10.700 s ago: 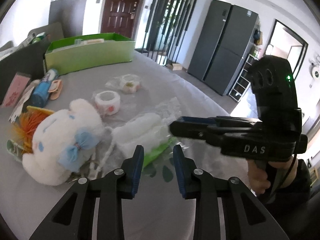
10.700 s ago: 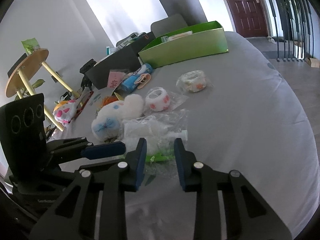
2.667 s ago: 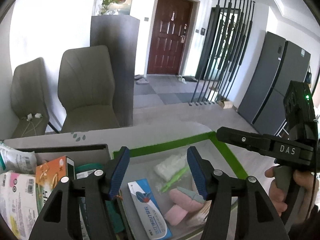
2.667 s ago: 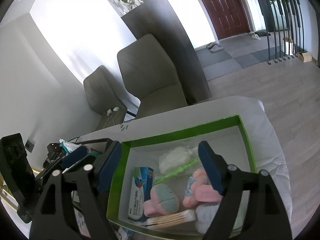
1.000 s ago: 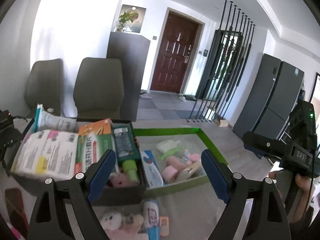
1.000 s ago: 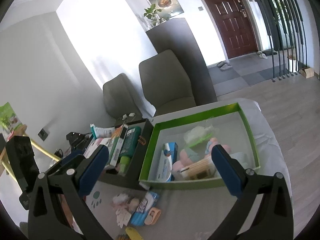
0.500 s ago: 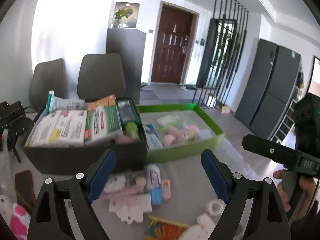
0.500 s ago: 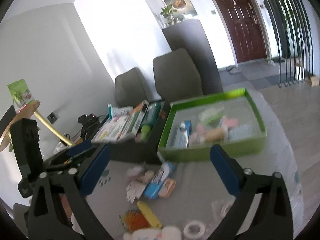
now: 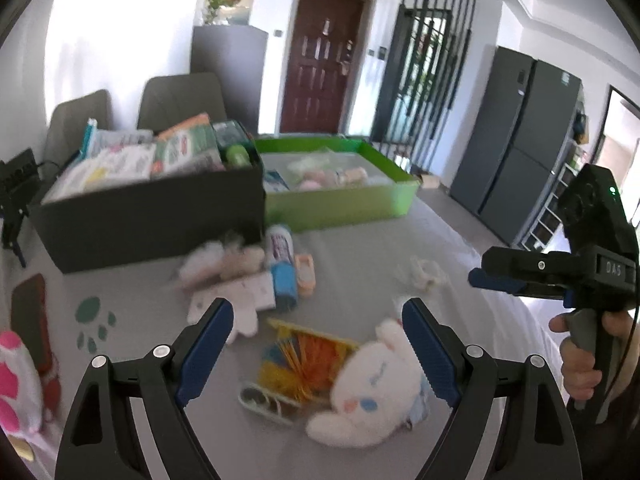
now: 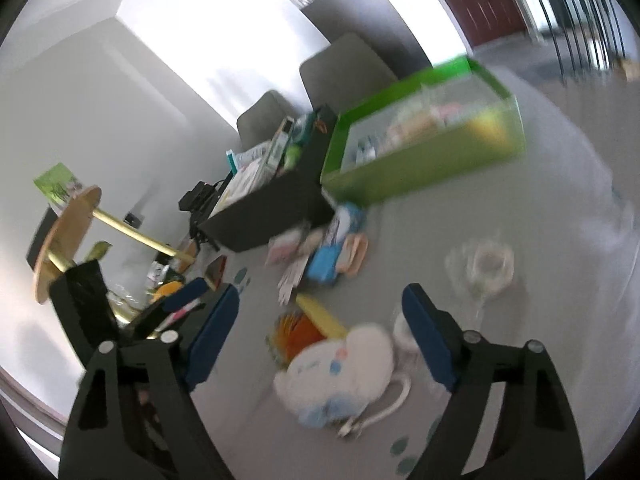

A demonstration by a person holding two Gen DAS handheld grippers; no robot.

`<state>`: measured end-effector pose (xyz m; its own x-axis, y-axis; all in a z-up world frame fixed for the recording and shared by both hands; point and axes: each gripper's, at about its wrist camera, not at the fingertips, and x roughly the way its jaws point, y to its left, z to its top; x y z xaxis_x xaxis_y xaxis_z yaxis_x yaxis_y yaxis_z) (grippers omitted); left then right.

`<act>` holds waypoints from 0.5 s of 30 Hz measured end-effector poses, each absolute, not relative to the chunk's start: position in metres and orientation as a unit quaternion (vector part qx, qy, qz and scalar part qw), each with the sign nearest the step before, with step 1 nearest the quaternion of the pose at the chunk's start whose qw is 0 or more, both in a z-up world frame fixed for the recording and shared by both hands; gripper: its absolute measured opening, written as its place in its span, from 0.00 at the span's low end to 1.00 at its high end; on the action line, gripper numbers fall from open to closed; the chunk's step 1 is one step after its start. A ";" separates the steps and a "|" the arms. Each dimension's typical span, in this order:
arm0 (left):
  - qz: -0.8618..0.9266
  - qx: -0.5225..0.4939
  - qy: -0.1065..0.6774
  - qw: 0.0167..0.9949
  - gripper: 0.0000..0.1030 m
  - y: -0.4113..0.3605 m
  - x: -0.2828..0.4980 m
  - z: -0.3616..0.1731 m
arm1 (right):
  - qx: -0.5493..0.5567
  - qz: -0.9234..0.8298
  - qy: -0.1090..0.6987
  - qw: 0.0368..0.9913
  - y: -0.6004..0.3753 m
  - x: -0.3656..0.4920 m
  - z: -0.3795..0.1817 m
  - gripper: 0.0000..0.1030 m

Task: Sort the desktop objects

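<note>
My left gripper (image 9: 318, 350) is wide open and empty above the grey table. Below it lie a white plush toy (image 9: 370, 394) and an orange and yellow packet (image 9: 304, 360). My right gripper (image 10: 320, 344) is also wide open and empty, above the same plush toy (image 10: 340, 376); it shows at the right of the left wrist view (image 9: 500, 276). At the back stand a green box (image 9: 340, 196) and a black box (image 9: 148, 208), both holding sorted items. A blue tube (image 9: 282, 268) and small packets lie in front of the boxes.
A wrapped tape roll (image 10: 486, 264) lies right of the plush toy. A dark phone (image 9: 30, 316) and a pink and white toy (image 9: 16, 384) sit at the table's left edge. Chairs stand behind the boxes. The right wrist view is blurred.
Both grippers have pulled back from the boxes and lowered toward the table. The plush toy and loose items now lie under them. Both stay wide open.
</note>
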<state>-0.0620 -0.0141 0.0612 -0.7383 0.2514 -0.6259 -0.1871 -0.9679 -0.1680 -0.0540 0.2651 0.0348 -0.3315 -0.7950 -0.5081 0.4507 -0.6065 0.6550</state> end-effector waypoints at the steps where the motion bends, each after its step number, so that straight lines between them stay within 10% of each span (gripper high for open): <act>1: 0.930 -0.343 -0.049 0.121 0.85 -0.013 -0.059 0.058 | 0.432 -0.781 -0.212 0.398 0.266 -0.050 0.029 0.80; 15: 0.902 -0.388 -0.047 0.183 0.78 0.012 -0.048 0.024 | 0.510 -0.715 -0.275 0.392 0.264 -0.021 -0.029 0.77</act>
